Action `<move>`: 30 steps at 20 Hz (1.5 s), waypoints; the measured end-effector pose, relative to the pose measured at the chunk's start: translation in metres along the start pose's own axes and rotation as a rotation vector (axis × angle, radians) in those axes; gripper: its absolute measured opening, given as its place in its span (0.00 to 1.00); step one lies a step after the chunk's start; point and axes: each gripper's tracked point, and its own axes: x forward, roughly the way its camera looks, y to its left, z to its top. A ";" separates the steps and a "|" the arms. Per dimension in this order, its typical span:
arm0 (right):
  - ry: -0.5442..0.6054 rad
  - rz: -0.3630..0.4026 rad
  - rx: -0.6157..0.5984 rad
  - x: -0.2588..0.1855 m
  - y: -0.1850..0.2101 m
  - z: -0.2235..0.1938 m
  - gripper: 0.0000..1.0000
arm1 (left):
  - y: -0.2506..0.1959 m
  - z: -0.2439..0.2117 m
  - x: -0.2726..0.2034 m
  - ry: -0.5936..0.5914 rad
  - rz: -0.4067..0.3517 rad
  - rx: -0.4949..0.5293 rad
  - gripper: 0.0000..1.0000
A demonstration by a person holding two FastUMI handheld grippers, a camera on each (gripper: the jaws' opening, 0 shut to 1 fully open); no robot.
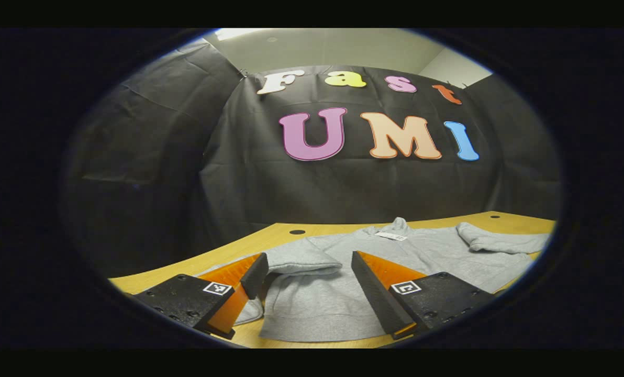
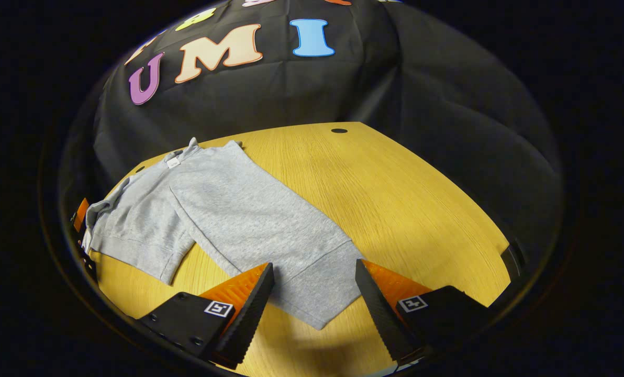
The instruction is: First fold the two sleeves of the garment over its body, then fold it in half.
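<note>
A grey sweatshirt [image 1: 343,277] lies flat on a light wooden table [image 2: 396,188], with its neck turned toward the black cloth wall [image 1: 343,188] and its ribbed hem toward the cameras. A small white tag [image 1: 390,236] sits at the neck opening.

In the left gripper view, the left gripper [image 1: 309,288] is low over the hem side of the sweatshirt. Its two fingers stand wide apart and nothing is between them except the cloth lying below. One sleeve [image 1: 301,259] is folded across the body; its rolled edge is just beside the left finger [image 1: 254,275]. Whether that finger touches the fabric I cannot tell, because the view is very flat there. The other sleeve [image 1: 500,242] lies out to the right, near the table edge.

In the right gripper view, the right gripper [image 2: 314,293] hovers above the ribbed cuff end of a long sleeve [image 2: 259,225], which runs at an angle from the shoulder down to the fingers. The fingers are spread open on both sides of the cuff and do not hold it. A dark round hole [image 2: 338,130] is in the tabletop near the far edge. At the left border of this view a small part of the other gripper [image 2: 80,214] shows beside the sweatshirt.
</note>
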 end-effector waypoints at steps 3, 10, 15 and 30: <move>0.000 0.001 -0.009 0.000 0.001 -0.002 0.94 | 0.000 0.000 0.001 0.000 0.000 0.000 0.94; -0.019 0.000 -0.033 -0.002 0.011 -0.004 0.76 | 0.001 -0.001 0.001 0.000 0.001 0.000 0.94; -0.006 0.055 -0.041 -0.003 0.030 -0.005 0.32 | 0.001 0.000 0.001 0.000 0.002 0.000 0.94; -0.002 0.136 0.093 -0.013 0.071 0.052 0.08 | 0.000 -0.001 0.001 -0.001 -0.002 0.000 0.94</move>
